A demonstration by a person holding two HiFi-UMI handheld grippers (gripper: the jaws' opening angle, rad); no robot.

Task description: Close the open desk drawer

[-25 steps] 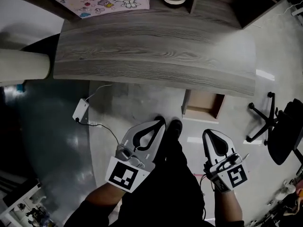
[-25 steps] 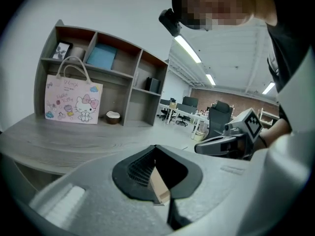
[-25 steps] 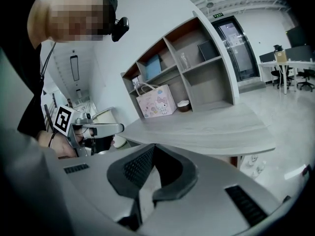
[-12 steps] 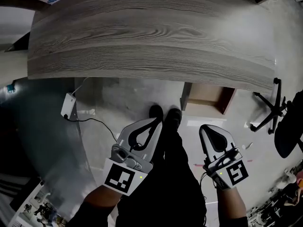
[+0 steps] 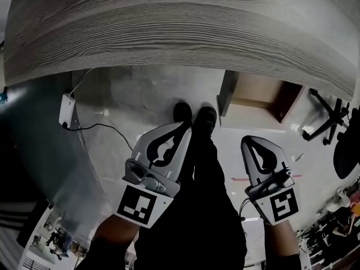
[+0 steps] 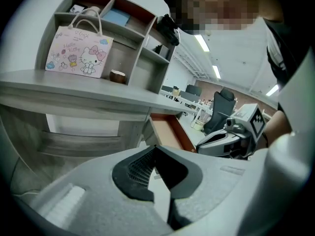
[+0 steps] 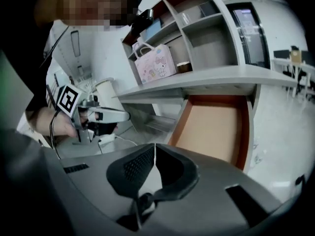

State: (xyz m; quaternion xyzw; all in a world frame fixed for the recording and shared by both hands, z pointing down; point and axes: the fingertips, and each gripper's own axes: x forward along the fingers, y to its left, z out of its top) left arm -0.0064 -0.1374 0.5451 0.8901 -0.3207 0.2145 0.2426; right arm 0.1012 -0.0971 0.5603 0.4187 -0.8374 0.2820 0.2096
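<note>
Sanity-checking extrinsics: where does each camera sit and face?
Head view: on the head, steeply down at desk, open drawer; shows left gripper, right gripper, legs, shoes.
Left gripper view: on that gripper, along its shut fingers toward desk and shelves; right gripper at right.
Right gripper view: on that gripper, along shut fingers into the drawer; left gripper at left.
Shared: all three see the drawer.

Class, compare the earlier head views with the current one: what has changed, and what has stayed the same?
The head view has closed in on the desk top, which now fills its upper part; the pink bag and bowl have left that view, and the open drawer looks larger. Nothing was grasped or released. Unchanged: drawer open, left claw and right claw shut, empty, short of the drawer.
</note>
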